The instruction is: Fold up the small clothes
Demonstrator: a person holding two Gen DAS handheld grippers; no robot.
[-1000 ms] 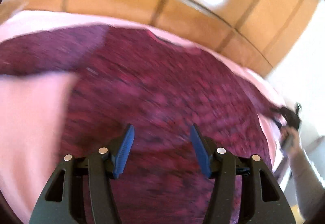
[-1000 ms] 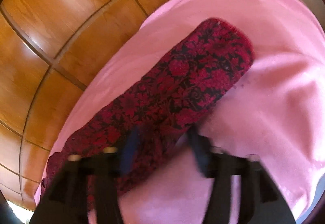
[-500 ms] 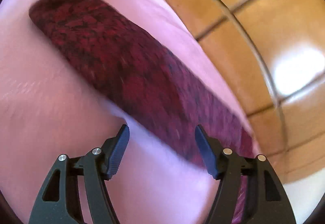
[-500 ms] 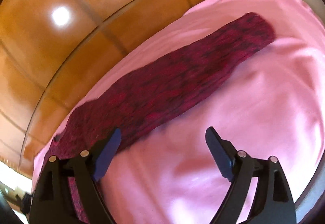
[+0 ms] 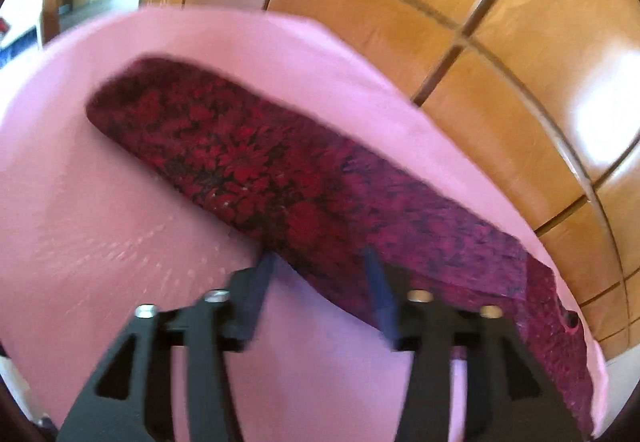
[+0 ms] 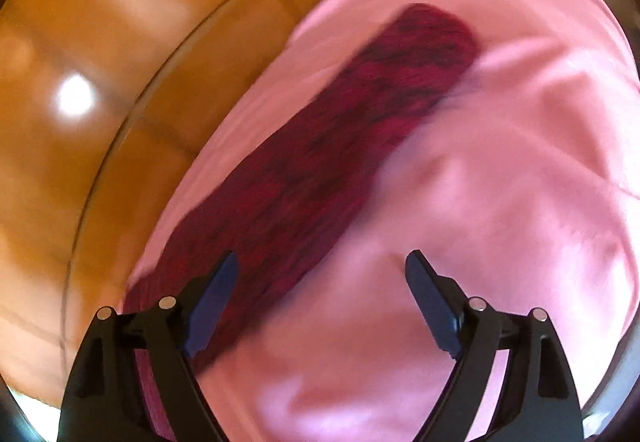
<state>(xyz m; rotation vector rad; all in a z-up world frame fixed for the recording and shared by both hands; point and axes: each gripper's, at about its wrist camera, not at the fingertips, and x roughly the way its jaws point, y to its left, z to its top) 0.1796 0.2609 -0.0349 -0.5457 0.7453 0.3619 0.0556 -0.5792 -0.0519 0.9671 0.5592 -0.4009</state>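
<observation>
A dark red and black floral garment lies folded into a long narrow strip on a pink cloth. In the left wrist view it runs from upper left to lower right. My left gripper is open and straddles the strip's near edge, with nothing held. In the right wrist view the same strip runs from lower left to upper right. My right gripper is wide open and empty, its left finger over the strip's near end.
The pink cloth covers a table. Orange-brown tiled floor lies beyond its far edge, and also shows at left in the right wrist view. A wrinkle crosses the cloth at right.
The left gripper has narrowed a little and come down onto the strip's near edge. The right gripper has opened wide and swung, so the strip now runs more steeply upward.
</observation>
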